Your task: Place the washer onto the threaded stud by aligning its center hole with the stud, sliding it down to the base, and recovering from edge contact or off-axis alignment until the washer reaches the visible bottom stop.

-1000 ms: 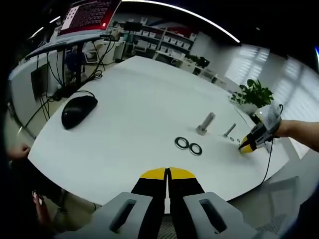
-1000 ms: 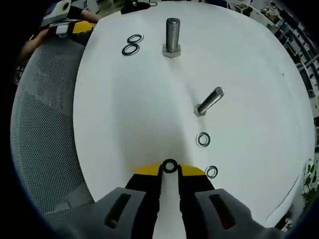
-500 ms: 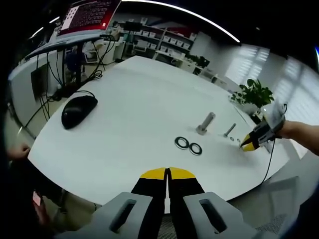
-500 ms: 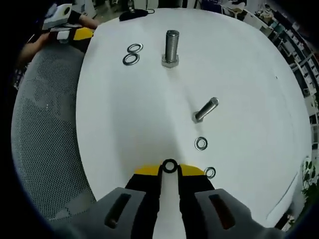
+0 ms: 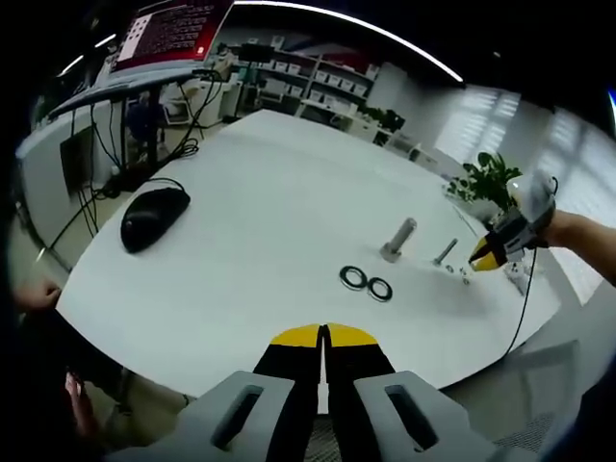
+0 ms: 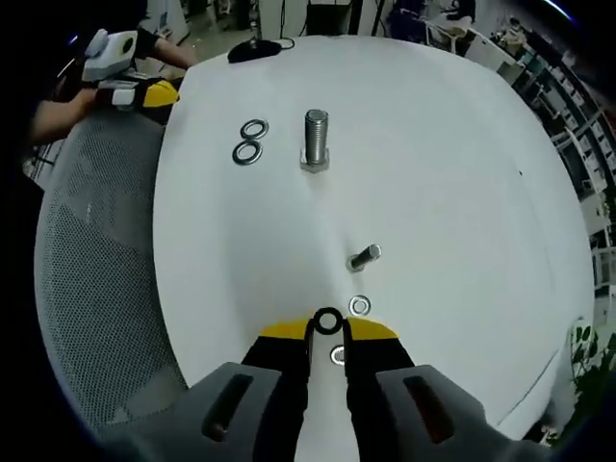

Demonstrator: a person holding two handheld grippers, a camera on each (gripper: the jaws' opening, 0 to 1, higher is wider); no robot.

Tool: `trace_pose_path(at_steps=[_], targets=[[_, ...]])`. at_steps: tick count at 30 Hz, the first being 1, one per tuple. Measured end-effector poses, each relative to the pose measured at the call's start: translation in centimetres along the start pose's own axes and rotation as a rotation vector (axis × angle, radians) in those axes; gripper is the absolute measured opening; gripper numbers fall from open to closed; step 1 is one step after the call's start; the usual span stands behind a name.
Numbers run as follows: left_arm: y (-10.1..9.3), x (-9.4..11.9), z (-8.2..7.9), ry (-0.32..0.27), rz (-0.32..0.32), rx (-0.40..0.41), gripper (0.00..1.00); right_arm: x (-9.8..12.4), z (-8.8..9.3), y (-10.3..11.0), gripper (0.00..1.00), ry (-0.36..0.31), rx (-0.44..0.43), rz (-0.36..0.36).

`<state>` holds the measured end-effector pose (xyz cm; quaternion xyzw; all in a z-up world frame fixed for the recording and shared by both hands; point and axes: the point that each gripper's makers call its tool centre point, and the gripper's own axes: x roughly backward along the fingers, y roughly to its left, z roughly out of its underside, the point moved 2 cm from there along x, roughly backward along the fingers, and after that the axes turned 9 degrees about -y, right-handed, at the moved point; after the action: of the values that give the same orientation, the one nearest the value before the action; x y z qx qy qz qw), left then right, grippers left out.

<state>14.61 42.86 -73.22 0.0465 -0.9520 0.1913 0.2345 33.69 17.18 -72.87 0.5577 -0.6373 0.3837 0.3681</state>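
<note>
Washer (image 6: 328, 321) pinched at the tips of the right gripper (image 6: 328, 329), held above the small stud (image 6: 365, 257)

Carry step, by my reading; next the hole must be centred over that stud's tip, then lowered to its base; two loose washers (image 6: 359, 305) lie just before the stud, a larger bolt (image 6: 315, 141) and paired rings (image 6: 249, 146) beyond; left gripper (image 5: 324, 339) closed on nothing, at the near edge of the white table (image 5: 260, 192); mouse (image 5: 154, 215), monitors, shelving and a plant (image 5: 491, 180) around.

White round surface (image 5: 260, 202); shelving (image 5: 318, 82) at 12 o'clock, bright windows (image 5: 486, 120) and plant (image 5: 493, 180) at 2, monitor (image 5: 168, 29) at 11.
</note>
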Motion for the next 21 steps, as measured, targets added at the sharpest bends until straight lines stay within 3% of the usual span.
trace_pose_path(at_steps=[21], targets=[[0.0,-0.1,-0.1,-0.008,0.006,0.006,0.0,1.5,-4.4,-3.4,0.14,-0.024,0.075,0.032]])
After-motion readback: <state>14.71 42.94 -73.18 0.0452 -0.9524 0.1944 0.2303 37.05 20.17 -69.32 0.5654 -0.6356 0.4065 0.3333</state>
